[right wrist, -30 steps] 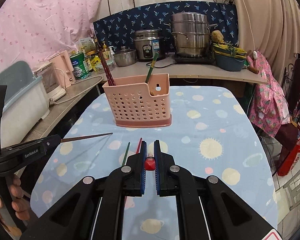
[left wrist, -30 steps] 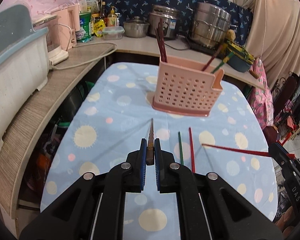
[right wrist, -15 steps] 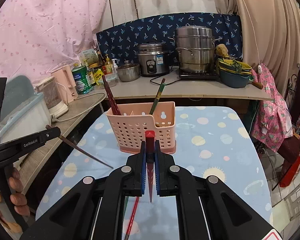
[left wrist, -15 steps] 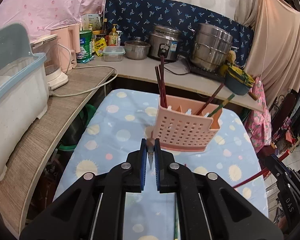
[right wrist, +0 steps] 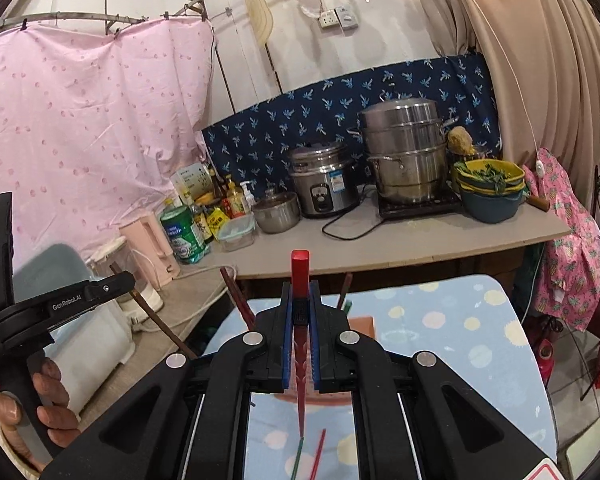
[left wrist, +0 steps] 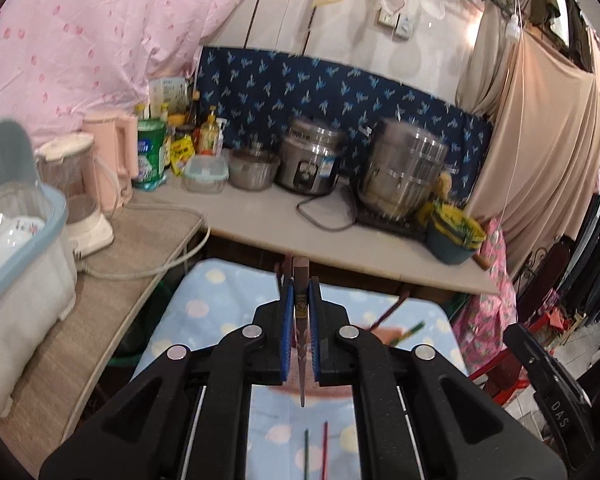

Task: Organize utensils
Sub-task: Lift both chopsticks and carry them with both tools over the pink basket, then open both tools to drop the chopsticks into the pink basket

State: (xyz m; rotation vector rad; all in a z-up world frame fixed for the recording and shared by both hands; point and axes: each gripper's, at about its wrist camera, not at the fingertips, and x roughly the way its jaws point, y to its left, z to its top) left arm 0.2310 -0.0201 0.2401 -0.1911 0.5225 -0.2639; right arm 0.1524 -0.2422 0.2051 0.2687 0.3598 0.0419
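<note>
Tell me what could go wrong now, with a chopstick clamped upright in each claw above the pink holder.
1. The pink holder is mostly hidden behind both claws, so aiming the tips into it may miss.
2. The red chopstick in the right claw and the brown chopstick in the left claw could pivot between the pads.
3. Chopsticks already standing in the holder could block insertion.

Glossy red chopstick (right wrist: 300, 276); shiny steel steamer pot (right wrist: 405, 152); matt cloth-covered table (right wrist: 460, 344).

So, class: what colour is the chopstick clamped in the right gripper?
Red; the chopstick shows best in the right wrist view, pinched in the right gripper.
</note>
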